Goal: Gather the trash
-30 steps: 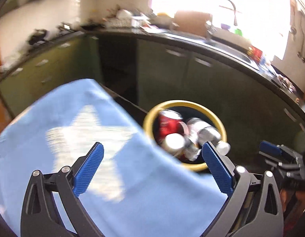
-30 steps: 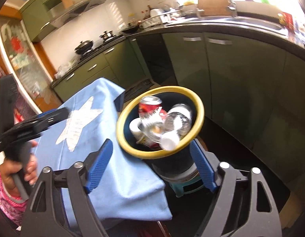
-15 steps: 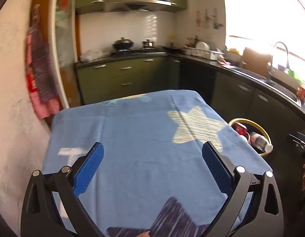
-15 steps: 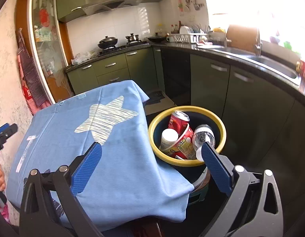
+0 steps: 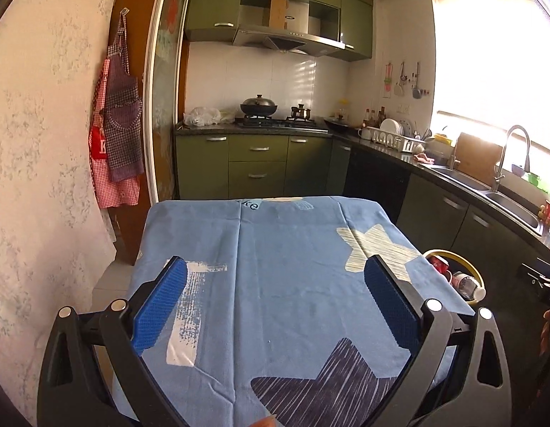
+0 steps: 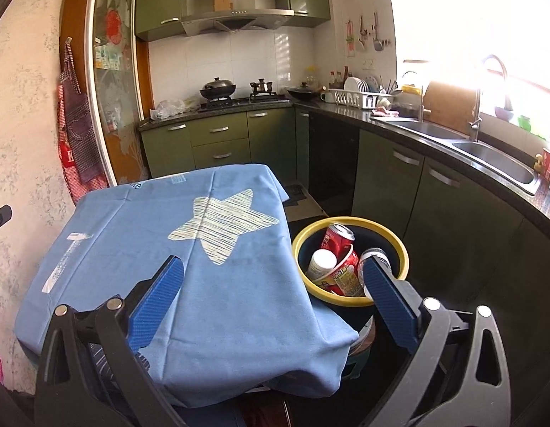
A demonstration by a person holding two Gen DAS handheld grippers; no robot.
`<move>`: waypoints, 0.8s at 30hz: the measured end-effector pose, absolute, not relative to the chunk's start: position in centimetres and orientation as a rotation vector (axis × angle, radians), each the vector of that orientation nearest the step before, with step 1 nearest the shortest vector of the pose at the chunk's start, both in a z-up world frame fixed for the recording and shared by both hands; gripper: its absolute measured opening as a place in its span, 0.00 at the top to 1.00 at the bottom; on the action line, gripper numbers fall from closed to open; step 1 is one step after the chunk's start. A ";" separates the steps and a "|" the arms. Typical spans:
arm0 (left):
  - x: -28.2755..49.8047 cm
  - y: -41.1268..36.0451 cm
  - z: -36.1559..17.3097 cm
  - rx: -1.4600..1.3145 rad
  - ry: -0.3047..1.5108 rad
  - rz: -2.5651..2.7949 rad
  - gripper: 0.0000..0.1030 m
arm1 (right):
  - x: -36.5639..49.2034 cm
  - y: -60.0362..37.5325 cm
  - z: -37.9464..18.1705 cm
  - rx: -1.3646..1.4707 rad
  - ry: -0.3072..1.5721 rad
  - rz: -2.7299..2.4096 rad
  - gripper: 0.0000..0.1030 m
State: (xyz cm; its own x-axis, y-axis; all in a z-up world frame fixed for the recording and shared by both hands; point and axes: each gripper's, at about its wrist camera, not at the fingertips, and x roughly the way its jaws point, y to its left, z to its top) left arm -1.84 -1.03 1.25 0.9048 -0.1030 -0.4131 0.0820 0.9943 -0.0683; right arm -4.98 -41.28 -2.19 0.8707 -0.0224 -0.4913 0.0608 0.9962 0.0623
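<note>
A dark bin with a yellow rim (image 6: pixel 399 245) stands on the floor right of the table. It holds a red can (image 6: pixel 337 238), a white-capped container (image 6: pixel 321 261), a red paper cup (image 6: pixel 344 274) and a clear bottle (image 6: pixel 373 254). The bin also shows in the left wrist view (image 5: pixel 472 270). My left gripper (image 5: pixel 275 302) is open and empty above the blue star tablecloth (image 5: pixel 275 249). My right gripper (image 6: pixel 271 299) is open and empty above the table's right edge, its right finger beside the bin.
Green cabinets with a black counter (image 6: pixel 435 135) curve along the back and right. A sink (image 6: pixel 495 156), dish rack (image 6: pixel 360 98) and stove with pots (image 6: pixel 236 94) sit on the counter. Aprons (image 5: pixel 116 131) hang on the left wall. The right gripper's edge (image 5: pixel 540 277) shows in the left view.
Both grippers have pulled back and up from the bin. The left gripper has swung left, now facing the table's length. Both stayed open.
</note>
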 end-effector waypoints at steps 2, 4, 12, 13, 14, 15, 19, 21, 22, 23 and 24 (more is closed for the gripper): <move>-2.3 -1.4 1.5 -0.048 0.422 -0.101 0.05 | -5.2 -41.1 -2.0 0.071 0.506 -0.041 0.07; -2.7 -1.5 1.6 -0.045 0.416 -0.095 0.05 | -5.3 -40.9 -1.9 0.071 0.503 -0.040 0.07; -3.0 -2.2 1.8 -0.040 0.421 -0.090 0.05 | -5.3 -41.1 -2.0 0.082 0.504 -0.037 0.07; -2.9 -2.3 1.9 -0.037 0.424 -0.090 0.05 | -5.3 -41.2 -2.0 0.083 0.503 -0.037 0.07; -2.8 -2.4 1.9 -0.033 0.426 -0.091 0.05 | -5.3 -41.2 -1.9 0.084 0.502 -0.038 0.07; -2.8 -2.5 1.9 -0.031 0.426 -0.093 0.05 | -5.3 -41.3 -1.9 0.085 0.502 -0.038 0.07; -2.9 -2.6 2.0 -0.029 0.427 -0.097 0.05 | -5.5 -41.3 -1.8 0.089 0.497 -0.039 0.07; -2.9 -2.6 2.0 -0.028 0.427 -0.096 0.05 | -5.5 -41.3 -1.8 0.090 0.495 -0.038 0.07; -3.0 -2.6 2.0 -0.027 0.427 -0.097 0.05 | -5.6 -41.3 -1.8 0.090 0.494 -0.039 0.07; -3.0 -2.6 2.0 -0.027 0.427 -0.095 0.05 | -5.6 -41.3 -1.8 0.091 0.492 -0.038 0.07; -3.0 -2.6 2.0 -0.027 0.428 -0.095 0.05 | -5.6 -41.3 -1.8 0.091 0.491 -0.038 0.07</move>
State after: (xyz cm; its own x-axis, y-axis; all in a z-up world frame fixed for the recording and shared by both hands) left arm -2.96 -2.62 2.01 0.9055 -0.0977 -0.4130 0.0865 0.9952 -0.0458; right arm -5.61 -41.33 -1.76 0.8811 -0.0146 -0.4727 0.0584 0.9952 0.0782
